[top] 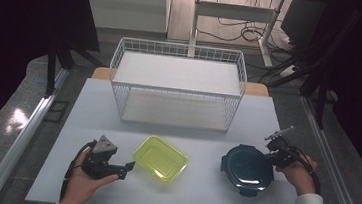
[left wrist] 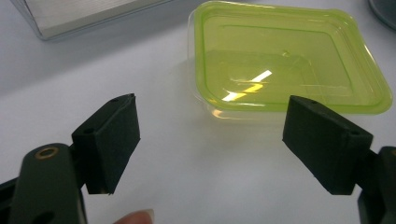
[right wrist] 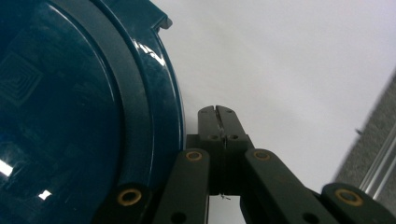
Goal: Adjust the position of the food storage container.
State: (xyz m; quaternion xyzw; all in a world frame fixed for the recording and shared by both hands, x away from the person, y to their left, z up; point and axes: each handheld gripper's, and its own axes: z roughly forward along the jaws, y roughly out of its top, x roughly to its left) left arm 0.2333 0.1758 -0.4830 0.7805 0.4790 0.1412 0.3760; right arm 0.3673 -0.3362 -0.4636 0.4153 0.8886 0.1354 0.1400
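Your left gripper point(top: 130, 166) sits on the near left of the table point(top: 199, 199), its jaws spread wide with nothing between them. They point at the green tub point(top: 160, 159), which lies just beyond the tips and apart from them. In the left gripper view the tub point(left wrist: 285, 60) is open-topped and upright on the white surface, with its near rim between the two pads but farther off; one pad point(left wrist: 112, 140) shows at the left.

Your right gripper point(top: 278, 151) rests at the far right edge of the blue lid point(top: 248, 168). In the right gripper view its jaws are pressed together, nothing clamped, tips point(right wrist: 216, 112) just beside the lid point(right wrist: 70, 107) rim; I cannot tell whether they touch it. The lid lies flat on the table, right of the tub and well apart from it.

A white wire rack point(top: 178, 84) stands behind both, at the table's far side.
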